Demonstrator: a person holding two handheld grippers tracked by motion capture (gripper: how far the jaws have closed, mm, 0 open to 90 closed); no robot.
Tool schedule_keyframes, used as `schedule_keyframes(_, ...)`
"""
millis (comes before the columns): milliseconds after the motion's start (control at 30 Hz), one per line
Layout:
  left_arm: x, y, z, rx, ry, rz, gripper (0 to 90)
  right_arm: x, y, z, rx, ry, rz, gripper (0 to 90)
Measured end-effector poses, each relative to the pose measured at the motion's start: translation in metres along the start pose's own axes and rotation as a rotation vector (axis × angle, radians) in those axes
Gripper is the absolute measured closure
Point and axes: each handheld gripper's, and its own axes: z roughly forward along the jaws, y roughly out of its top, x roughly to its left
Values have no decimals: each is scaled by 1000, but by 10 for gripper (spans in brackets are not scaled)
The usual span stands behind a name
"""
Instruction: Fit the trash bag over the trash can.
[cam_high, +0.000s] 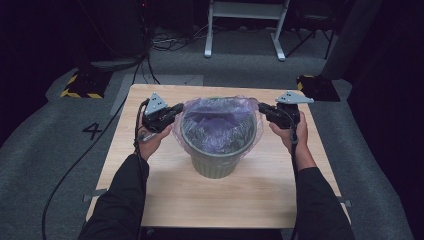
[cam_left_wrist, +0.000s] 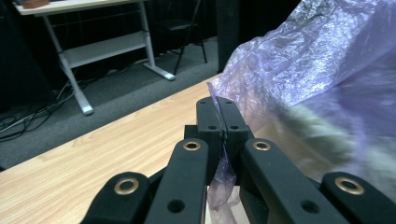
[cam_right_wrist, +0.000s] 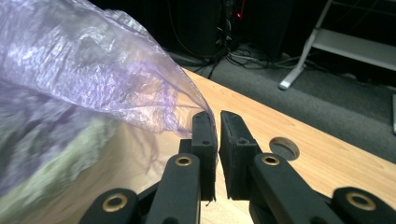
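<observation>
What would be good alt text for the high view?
A person's two claws, left claw and right claw, meet opposite edges of a purple plastic bag lining a grey-green bin, which stands in the middle of a light wooden table. Dark sleeves enter from the bottom.

Bin (cam_high: 219, 159) stands at mid-table (cam_high: 150, 200), centre of frame. Bag (cam_high: 218, 121) sits in the bin, edges folded out over the rim. Left gripper (cam_high: 176, 111) touches the bag's left edge; right gripper (cam_high: 262, 108) is just beside its right edge.
</observation>
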Motion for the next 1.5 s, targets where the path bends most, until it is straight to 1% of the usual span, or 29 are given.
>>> schedule_keyframes(67, 1, -2, 5, 20, 8, -10, 893, -1, 0, 4, 19, -13, 3, 862)
schedule_keyframes(133, 3, -4, 9, 27, 9, -18, 894, -1, -1, 8, 47, -30, -9, 900)
schedule_keyframes(167, 4, -5, 11, 34, 12, -22, 894, -2, -1, 9, 52, -30, -8, 900)
schedule_keyframes(300, 10, -8, 17, 49, 5, -62, 894, -5, -4, 15, 64, -22, 18, 900)
schedule_keyframes(467, 11, -13, 24, 79, -11, -69, 894, -7, -8, 21, 83, -15, 47, 900)
schedule_keyframes(600, 12, -18, 30, 96, -29, -96, 894, -11, -12, 27, 107, -3, 69, 900)
schedule_keyframes(633, 12, -19, 31, 103, -27, -102, 894, -11, -14, 28, 112, 0, 76, 900)
schedule_keyframes(667, 13, -20, 32, 110, -26, -99, 894, -12, -16, 29, 119, 1, 78, 900)
schedule_keyframes(767, 12, -25, 36, 138, -34, -111, 894, -13, -22, 32, 135, 5, 79, 900)
schedule_keyframes(833, 13, -28, 37, 149, -44, -123, 894, -15, -27, 33, 141, 10, 82, 900)
schedule_keyframes(933, 13, -31, 34, 147, -49, -135, 893, -16, -33, 31, 142, 21, 92, 900)
schedule_keyframes(967, 13, -31, 33, 147, -51, -136, 891, -16, -35, 30, 140, 25, 94, 900)
schedule_keyframes(1000, 14, -32, 31, 147, -51, -127, 879, -16, -36, 29, 141, 25, 92, 900)
schedule_keyframes(1067, 14, -33, 26, 142, -34, -122, 832, -17, -40, 27, 140, 30, 95, 900)
schedule_keyframes(1100, 14, -34, 22, 144, -9, -102, 805, -17, -42, 26, 141, 31, 98, 900)
schedule_keyframes(1133, 15, -35, 18, 144, 20, -86, 776, -17, -44, 25, 138, 30, 90, 900)
schedule_keyframes(1167, 16, -36, 15, 145, 33, -85, 748, -17, -47, 23, 125, 23, 82, 900)
schedule_keyframes(1200, 18, -38, 11, 137, 41, -94, 716, -16, -50, 22, 122, 33, 83, 900)
schedule_keyframes(1233, 19, -39, 7, 131, 52, -85, 675, -15, -52, 21, 119, 43, 67, 900)
schedule_keyframes(1267, 19, -40, 2, 120, 53, -77, 656, -13, -53, 19, 124, 51, 44, 900)
schedule_keyframes(1300, 18, -40, -2, 110, 52, -71, 619, -11, -55, 18, 124, 40, 12, 887)
schedule_keyframes(1333, 18, -41, -7, 104, 54, -69, 563, -10, -56, 16, 119, 31, -2, 856)
schedule_keyframes(1367, 19, -41, -11, 90, 46, -79, 490, -11, -56, 14, 108, 29, -7, 828)
schedule_keyframes(1433, 20, -41, -21, 61, 20, -90, 429, -12, -57, 8, 88, 6, -19, 766)
schedule_keyframes(1467, 20, -41, -26, 43, 10, -97, 381, -14, -57, 5, 75, 10, -20, 722)
schedule_keyframes(1500, 21, -40, -31, 24, -10, -114, 336, -15, -57, 2, 66, 9, -25, 701)
